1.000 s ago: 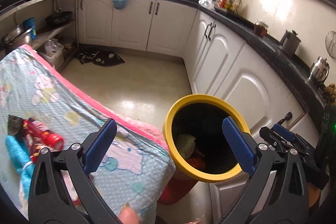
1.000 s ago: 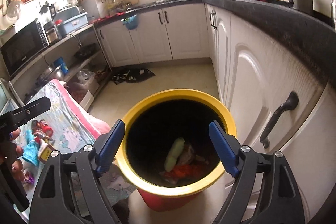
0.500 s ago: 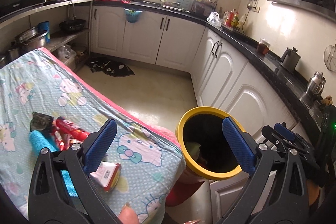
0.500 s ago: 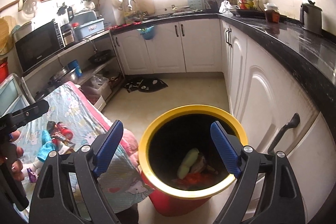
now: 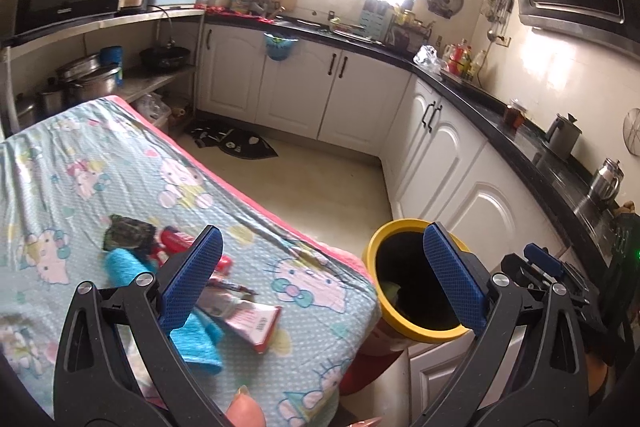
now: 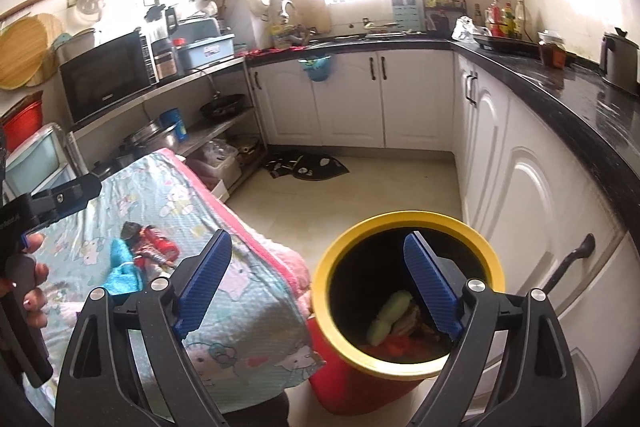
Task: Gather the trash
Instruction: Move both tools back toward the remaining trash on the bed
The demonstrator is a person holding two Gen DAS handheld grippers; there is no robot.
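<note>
1. The trash lies in a small pile on the desk [image 5: 72, 163], which is covered with a cartoon-printed cloth: a blue rolled piece [image 5: 120, 267], a red wrapper [image 5: 176, 241], a dark crumpled packet [image 5: 128, 233] and a pink flat box [image 5: 252, 321]. All of it is near the desk corner that faces the bin.

2. The bin [image 6: 408, 223] — yellow rim, red body — stands on the floor just beside that corner, and some trash already lies at its bottom.

3. The left gripper [image 5: 320, 279] is released, with nothing between its fingers; it hangs above the desk corner, and the pile shows under its left finger.

4. The right gripper [image 6: 318, 287] is also empty. Its jaws are opening, and it hangs above the gap between the desk and the bin.

5. The step in hand, as I judge it, is to reach for the next piece. To do it well, I would choose one piece only — the pink box is nearest and lies apart from the others.

6. Come down with the fingers on both long sides of the box, and do not pinch the cloth together with it, because the cloth can be dragged.
</note>
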